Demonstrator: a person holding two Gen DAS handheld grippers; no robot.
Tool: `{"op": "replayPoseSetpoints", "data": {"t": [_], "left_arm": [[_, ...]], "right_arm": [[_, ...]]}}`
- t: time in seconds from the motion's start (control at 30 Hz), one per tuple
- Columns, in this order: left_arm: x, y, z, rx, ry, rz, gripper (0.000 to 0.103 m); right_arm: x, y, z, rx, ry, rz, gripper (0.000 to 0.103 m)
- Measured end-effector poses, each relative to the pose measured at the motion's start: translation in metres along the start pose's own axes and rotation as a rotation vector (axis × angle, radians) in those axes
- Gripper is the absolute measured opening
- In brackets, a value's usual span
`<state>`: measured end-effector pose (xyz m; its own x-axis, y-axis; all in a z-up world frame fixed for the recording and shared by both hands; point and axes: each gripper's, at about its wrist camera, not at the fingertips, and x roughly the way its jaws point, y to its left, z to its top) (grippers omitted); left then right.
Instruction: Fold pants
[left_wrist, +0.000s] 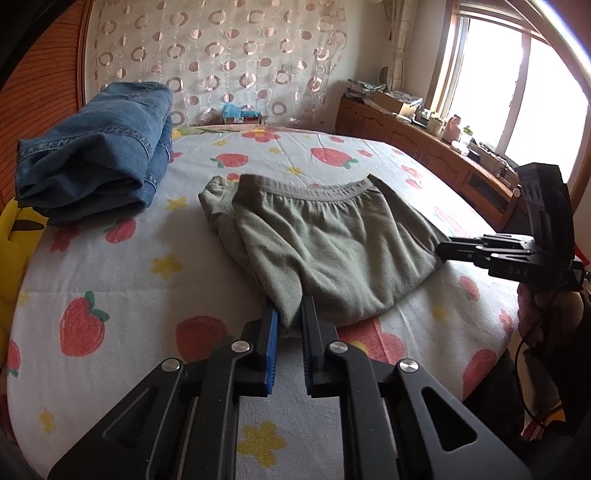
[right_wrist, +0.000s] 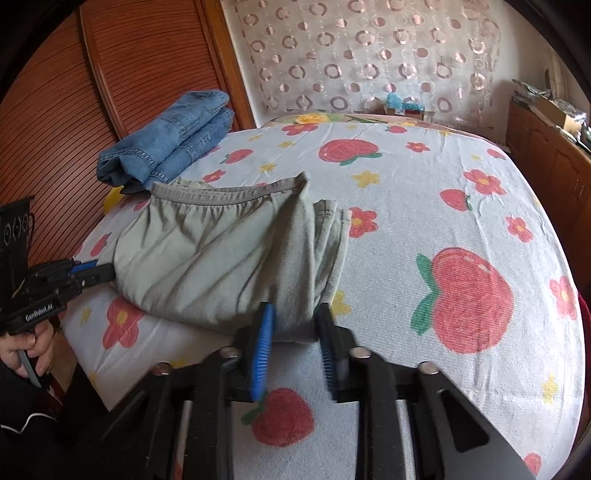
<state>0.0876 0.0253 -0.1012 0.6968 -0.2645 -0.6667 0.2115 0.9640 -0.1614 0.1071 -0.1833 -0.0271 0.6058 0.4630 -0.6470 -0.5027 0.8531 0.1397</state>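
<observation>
From the left wrist, your left tongs (left_wrist: 289, 317) are clenched on the near fold of the olive-green pants (left_wrist: 325, 243), which lie folded near the front edge of the bed (left_wrist: 110, 266), waistband toward the far side, while folded blue jeans (left_wrist: 99, 147) sit at the bed's far left corner. From the right wrist, your right tongs (right_wrist: 295, 321) pinch the near right corner of the same pants, and your other tongs grip the fabric's left end by the bed's left edge.
</observation>
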Motion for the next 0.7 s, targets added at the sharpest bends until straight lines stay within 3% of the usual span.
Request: {"op": "replayPoseSetpoints", "data": {"t": [0.27, 0.7], "left_arm": [[-0.024, -0.005, 0.002, 0.011, -0.047, -0.015, 0.011], [-0.047, -0.021, -0.012, 0.078, -0.013, -0.036, 0.011]], "right_arm": [[-0.022, 0.001, -0.009, 0.020, -0.067, 0.022, 0.009], [-0.063, 0.017, -0.035, 0.025, -0.038, 0.038, 0.009]]}}
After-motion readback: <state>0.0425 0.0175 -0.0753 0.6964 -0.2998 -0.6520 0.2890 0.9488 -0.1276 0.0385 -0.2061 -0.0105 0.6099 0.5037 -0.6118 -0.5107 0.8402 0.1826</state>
